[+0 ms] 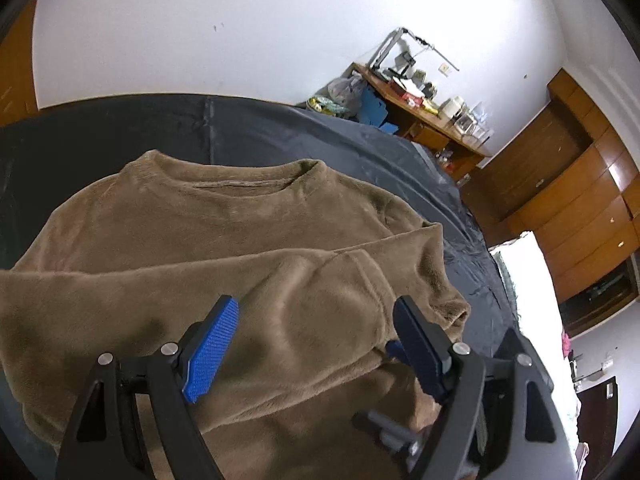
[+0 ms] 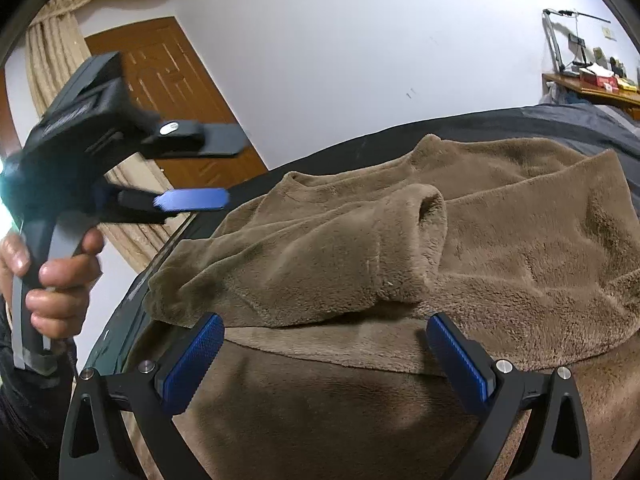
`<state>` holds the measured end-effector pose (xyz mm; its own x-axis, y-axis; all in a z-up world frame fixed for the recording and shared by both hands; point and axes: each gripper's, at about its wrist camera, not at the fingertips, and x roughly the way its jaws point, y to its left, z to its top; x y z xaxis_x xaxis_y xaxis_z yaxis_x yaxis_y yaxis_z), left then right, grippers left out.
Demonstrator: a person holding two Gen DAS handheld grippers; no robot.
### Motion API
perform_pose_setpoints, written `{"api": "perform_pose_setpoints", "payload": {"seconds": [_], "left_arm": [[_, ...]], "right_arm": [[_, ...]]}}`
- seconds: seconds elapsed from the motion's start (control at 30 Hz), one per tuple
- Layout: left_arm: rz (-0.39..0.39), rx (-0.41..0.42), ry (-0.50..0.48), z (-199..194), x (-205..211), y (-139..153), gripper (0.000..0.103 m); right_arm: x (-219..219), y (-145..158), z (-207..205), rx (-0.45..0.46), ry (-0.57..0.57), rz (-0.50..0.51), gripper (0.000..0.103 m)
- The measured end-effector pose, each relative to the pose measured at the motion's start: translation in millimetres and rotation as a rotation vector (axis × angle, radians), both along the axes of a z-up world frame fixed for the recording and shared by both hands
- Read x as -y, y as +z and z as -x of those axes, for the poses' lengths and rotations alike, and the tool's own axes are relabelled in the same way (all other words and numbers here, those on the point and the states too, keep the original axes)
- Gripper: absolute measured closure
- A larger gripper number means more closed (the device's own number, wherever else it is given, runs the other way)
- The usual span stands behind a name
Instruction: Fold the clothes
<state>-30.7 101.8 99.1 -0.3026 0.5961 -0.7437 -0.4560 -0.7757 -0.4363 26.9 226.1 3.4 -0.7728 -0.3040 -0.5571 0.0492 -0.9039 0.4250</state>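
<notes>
A brown fleece sweater [image 1: 224,240] lies on a dark bed sheet [image 1: 248,128], collar at the far side, with both sleeves folded across the body. My left gripper [image 1: 316,312] is open and empty, hovering over a folded sleeve [image 1: 328,288]. My right gripper [image 2: 324,328] is open and empty, just in front of the other sleeve's cuff [image 2: 428,208] lying across the sweater [image 2: 520,248]. In the right wrist view the left gripper [image 2: 224,172] is held in a hand at the left, above the bed edge, jaws apart.
A cluttered wooden desk [image 1: 420,108] stands beyond the bed at the right, with wooden cabinets [image 1: 580,208] further right. A wooden door [image 2: 176,92] and a beige curtain [image 2: 52,52] are to the left in the right wrist view.
</notes>
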Motion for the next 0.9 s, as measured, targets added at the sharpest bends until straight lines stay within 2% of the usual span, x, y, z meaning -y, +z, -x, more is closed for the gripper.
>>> {"api": "perform_pose_setpoints", "payload": {"seconds": [0.1, 0.23, 0.43, 0.57, 0.67, 0.83, 0.9], "left_arm": [[0.007, -0.042, 0.058, -14.7, 39.1, -1.1, 0.02], [0.058, -0.121, 0.196, -34.5, 107.8, -6.4, 0.02], [0.074, -0.092, 0.408, -45.2, 206.9, -33.4, 0.02], [0.064, -0.087, 0.392, -48.2, 222.0, -52.3, 0.02], [0.12, -0.129, 0.335, -52.3, 207.5, -61.8, 0.02], [0.236, -0.249, 0.257, -59.4, 185.5, -73.1, 0.02], [0.246, -0.276, 0.235, -60.5, 181.7, -75.1, 0.02]], "right_arm": [[-2.8, -0.4, -2.0, -0.003, -0.013, 0.006, 0.0], [-1.7, -1.9, 0.5, 0.001, -0.014, 0.004, 0.0], [-4.1, -4.4, 2.0, 0.015, -0.019, 0.015, 0.0], [-10.7, -8.1, 2.4, 0.034, -0.042, 0.039, 0.0], [-14.2, -10.5, 3.2, 0.049, -0.061, 0.049, 0.0], [-14.8, -9.1, 1.4, 0.047, -0.079, 0.04, 0.0], [-16.2, -9.8, 1.2, 0.049, -0.084, 0.043, 0.0]]}}
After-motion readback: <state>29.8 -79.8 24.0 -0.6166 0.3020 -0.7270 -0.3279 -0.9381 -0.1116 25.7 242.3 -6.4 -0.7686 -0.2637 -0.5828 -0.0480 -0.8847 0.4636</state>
